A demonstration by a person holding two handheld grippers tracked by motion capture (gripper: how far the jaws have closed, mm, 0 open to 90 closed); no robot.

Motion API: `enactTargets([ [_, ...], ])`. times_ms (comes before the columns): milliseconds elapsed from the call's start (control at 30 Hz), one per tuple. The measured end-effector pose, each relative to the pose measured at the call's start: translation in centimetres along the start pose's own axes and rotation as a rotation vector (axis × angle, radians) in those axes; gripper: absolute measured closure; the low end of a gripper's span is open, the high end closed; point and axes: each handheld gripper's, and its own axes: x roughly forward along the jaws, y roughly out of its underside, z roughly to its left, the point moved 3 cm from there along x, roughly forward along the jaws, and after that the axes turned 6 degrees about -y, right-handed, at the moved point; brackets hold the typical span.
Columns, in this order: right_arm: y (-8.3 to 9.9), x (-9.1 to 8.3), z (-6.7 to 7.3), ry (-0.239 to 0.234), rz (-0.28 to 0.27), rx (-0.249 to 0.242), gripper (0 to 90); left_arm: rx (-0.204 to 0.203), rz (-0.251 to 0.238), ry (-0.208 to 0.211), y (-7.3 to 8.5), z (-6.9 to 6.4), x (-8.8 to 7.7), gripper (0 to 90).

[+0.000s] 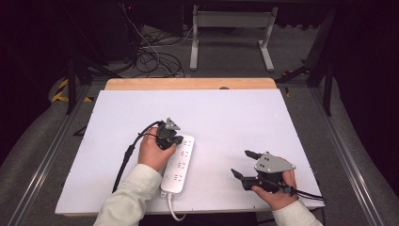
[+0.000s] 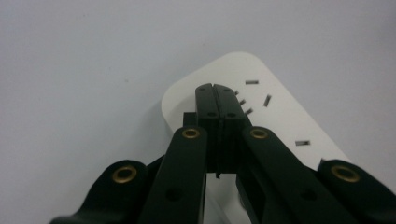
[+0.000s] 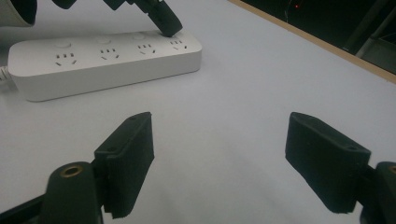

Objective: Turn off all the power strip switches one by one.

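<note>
White power strip (image 1: 178, 165) lies on the tabletop (image 1: 235, 117). Left gripper (image 2: 215, 88), jaws closed together and empty, presses its tip on the strip's far end. Right gripper (image 1: 244, 165) rests well right of the strip, jaws wide apart and empty.

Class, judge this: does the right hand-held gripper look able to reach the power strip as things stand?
Probably yes: the right hand-held gripper is open, and bare table lies between it and the power strip.

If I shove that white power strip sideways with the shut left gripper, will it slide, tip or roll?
The power strip looks like a flat, rigid bar lying low on the table, so it should slide, not tip or roll. Pushed at its far end, where the left gripper sits, it will probably pivot; its cord may drag.
</note>
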Motion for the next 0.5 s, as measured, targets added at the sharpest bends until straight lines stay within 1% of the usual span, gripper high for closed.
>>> enactTargets([
  [33, 0.0, 0.0, 0.0, 0.001, 0.0, 0.0, 24.2, 0.012, -0.02, -0.015, -0.1, 0.1, -0.3, 90.0],
  [67, 0.0, 0.0, 0.0, 0.003, -0.001, 0.0, 24.2, 0.009, -0.029, -0.024, -0.1, 0.1, -0.4, 90.0],
  [100, 0.0, 0.0, -0.1, 0.003, 0.001, 0.0, 24.2, 0.009, -0.029, -0.024, -0.1, 0.1, -0.4, 90.0],
  [133, 0.0, 0.0, -0.1, 0.005, 0.002, -0.001, 24.1, -0.005, -0.076, 0.016, -0.2, 0.1, -1.1, 90.0],
  [167, 0.0, 0.0, -0.1, 0.007, 0.004, -0.001, 24.0, -0.005, -0.076, 0.016, -0.2, 0.1, -1.1, 90.0],
  [200, 0.0, 0.1, -0.2, 0.008, 0.006, -0.001, 23.9, -0.009, -0.094, 0.027, -0.3, -0.1, -1.5, 90.0],
  [300, 0.0, 0.1, -0.2, 0.007, 0.006, 0.001, 23.9, 0.008, -0.134, 0.035, -0.6, -0.5, -2.6, 90.0],
  [433, 0.0, 0.0, -0.1, 0.008, 0.002, 0.0, 23.9, 0.023, -0.139, 0.025, -0.4, -0.4, -3.6, 90.0],
  [500, -0.1, -0.1, -0.1, 0.007, -0.005, -0.001, 24.0, 0.015, -0.15, 0.029, -0.3, -0.1, -4.2, 89.8],
])
